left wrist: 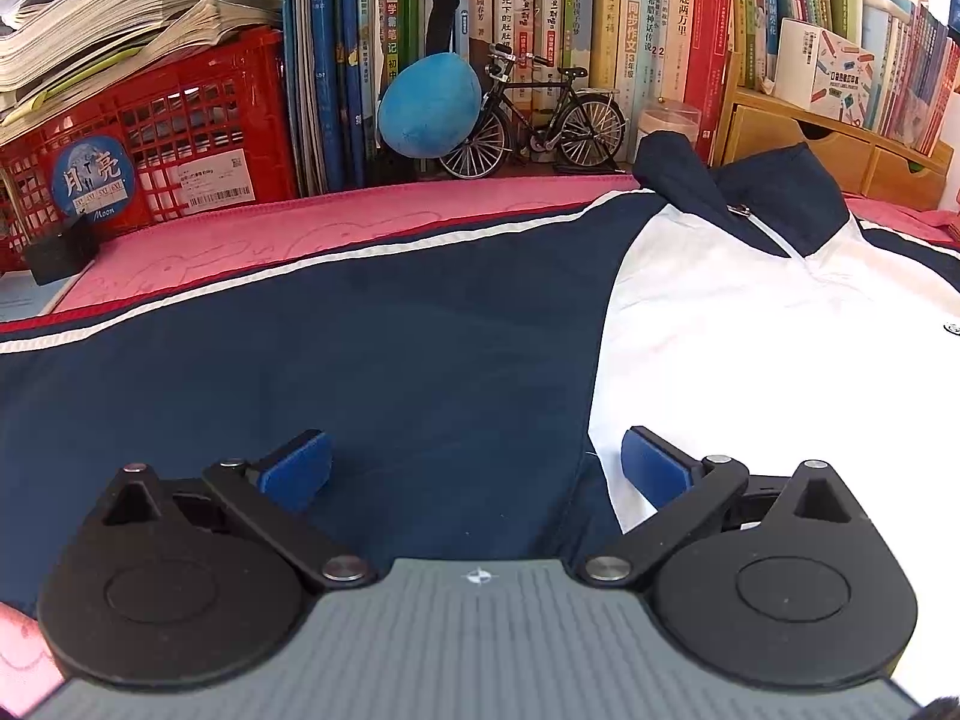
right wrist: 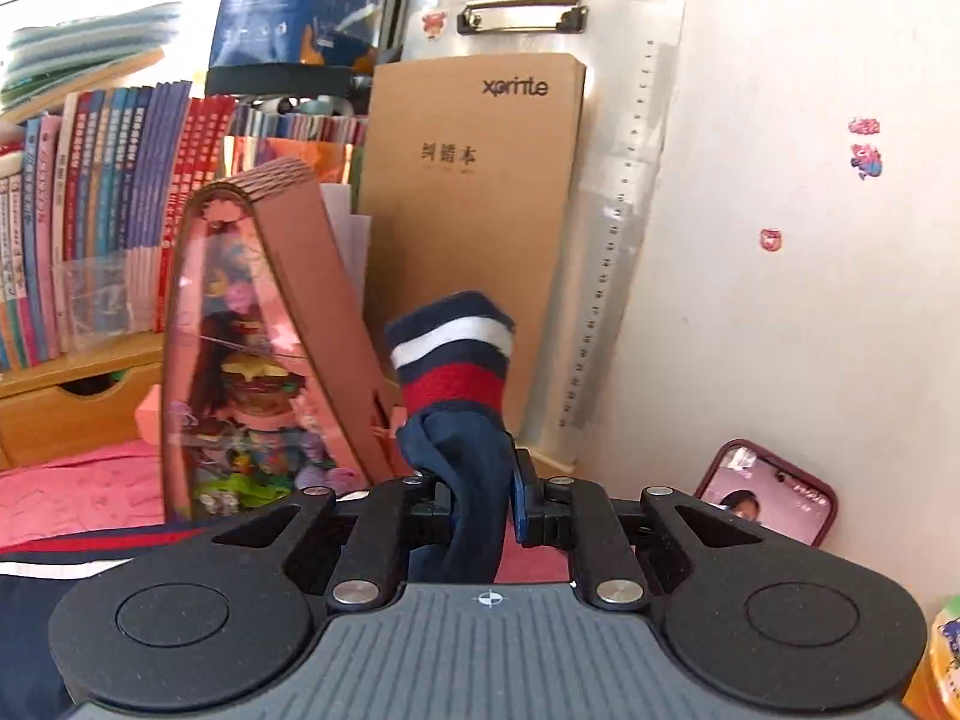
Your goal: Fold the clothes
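My right tongs (right wrist: 480,495) are clamped tight on the bunched end of the jacket's sleeve, the striped cuff (right wrist: 451,354) standing up past the blue pads, navy cloth trailing down underneath. My left tongs (left wrist: 474,468) gape wide and empty, hovering low over the jacket (left wrist: 360,360), which lies spread flat on the pink mat (left wrist: 270,234) covering the surface, collar (left wrist: 744,186) toward the books (left wrist: 570,30) at the back.

To do this fold well, I judge I should carry the cuff in an arc across the body rather than drag it, so the sleeve lays over the chest without pulling the whole jacket askew. The left tongs could press down near the shoulder seam, where navy meets the white panel (left wrist: 750,330), to pin the garment while the sleeve swings over. I want the sleeve to land straight, parallel to the jacket's side edge, before I let go.

Much is out of sight. The right wrist view faces the brown notebook (right wrist: 474,228) and the wall, so I cannot see where along the sleeve it joins the body, nor how much slack hangs below. The jacket's hem and far sleeve are cut off in the left view. Whether the left pads touch the cloth, I cannot tell.
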`<action>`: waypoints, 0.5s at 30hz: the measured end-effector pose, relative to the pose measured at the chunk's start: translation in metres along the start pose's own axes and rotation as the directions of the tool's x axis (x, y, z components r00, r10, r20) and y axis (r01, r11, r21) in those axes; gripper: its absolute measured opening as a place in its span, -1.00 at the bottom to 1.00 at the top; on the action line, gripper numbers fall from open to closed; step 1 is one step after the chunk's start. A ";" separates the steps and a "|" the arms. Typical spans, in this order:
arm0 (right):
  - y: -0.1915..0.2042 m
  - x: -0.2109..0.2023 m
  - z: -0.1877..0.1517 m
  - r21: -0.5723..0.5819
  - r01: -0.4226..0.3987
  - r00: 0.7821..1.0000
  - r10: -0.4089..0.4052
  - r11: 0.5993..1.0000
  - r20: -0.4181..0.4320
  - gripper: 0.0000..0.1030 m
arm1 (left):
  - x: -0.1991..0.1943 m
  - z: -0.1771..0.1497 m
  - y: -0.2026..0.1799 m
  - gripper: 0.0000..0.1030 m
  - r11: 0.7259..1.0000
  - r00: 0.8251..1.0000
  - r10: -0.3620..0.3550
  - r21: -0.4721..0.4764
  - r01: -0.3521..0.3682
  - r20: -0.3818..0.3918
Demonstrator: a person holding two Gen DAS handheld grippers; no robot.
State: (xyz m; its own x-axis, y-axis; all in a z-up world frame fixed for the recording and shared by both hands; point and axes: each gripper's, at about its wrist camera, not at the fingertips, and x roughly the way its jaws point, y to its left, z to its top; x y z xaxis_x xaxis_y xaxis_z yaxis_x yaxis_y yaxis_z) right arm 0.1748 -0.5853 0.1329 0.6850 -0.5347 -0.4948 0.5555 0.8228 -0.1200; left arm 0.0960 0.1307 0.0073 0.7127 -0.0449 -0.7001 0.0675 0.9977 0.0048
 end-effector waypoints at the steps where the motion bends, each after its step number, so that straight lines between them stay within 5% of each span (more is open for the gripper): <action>1: -0.005 0.005 -0.001 -0.011 0.028 1.000 -0.028 1.000 -0.001 -0.67 | 0.000 0.000 0.000 1.00 1.000 1.000 0.002 -0.002 -0.002 -0.003; 5: -0.005 0.031 -0.013 -0.038 0.034 0.999 -0.036 0.999 -0.040 -0.63 | 0.000 0.001 0.000 1.00 1.000 1.000 0.013 -0.010 -0.013 -0.014; 7: 0.001 0.044 -0.020 -0.060 0.044 0.997 -0.048 0.997 -0.066 -0.22 | 0.000 0.001 -0.001 1.00 1.000 1.000 0.020 -0.016 -0.020 -0.019; 9: 0.008 0.053 -0.023 -0.076 0.077 0.991 -0.084 0.994 -0.100 0.59 | 0.000 0.001 -0.001 1.00 1.000 0.999 0.024 -0.019 -0.024 -0.024; 12: 0.009 0.041 -0.024 -0.074 0.068 0.994 -0.074 0.995 -0.084 0.68 | 0.000 0.002 -0.001 1.00 0.999 0.999 0.031 -0.029 -0.032 -0.036; 15: 0.007 0.008 -0.018 -0.077 -0.038 0.999 0.035 0.996 -0.041 0.83 | -0.012 0.008 -0.002 0.86 0.997 0.999 0.034 -0.074 -0.037 -0.033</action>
State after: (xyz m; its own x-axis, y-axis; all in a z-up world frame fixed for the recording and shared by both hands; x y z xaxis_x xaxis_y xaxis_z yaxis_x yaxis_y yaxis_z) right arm 0.1754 -0.5800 0.1129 0.6841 -0.4974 -0.5334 0.4913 0.8548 -0.1670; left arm 0.0930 0.1293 0.0208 0.6912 -0.0090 -0.7226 -0.0105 0.9997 -0.0225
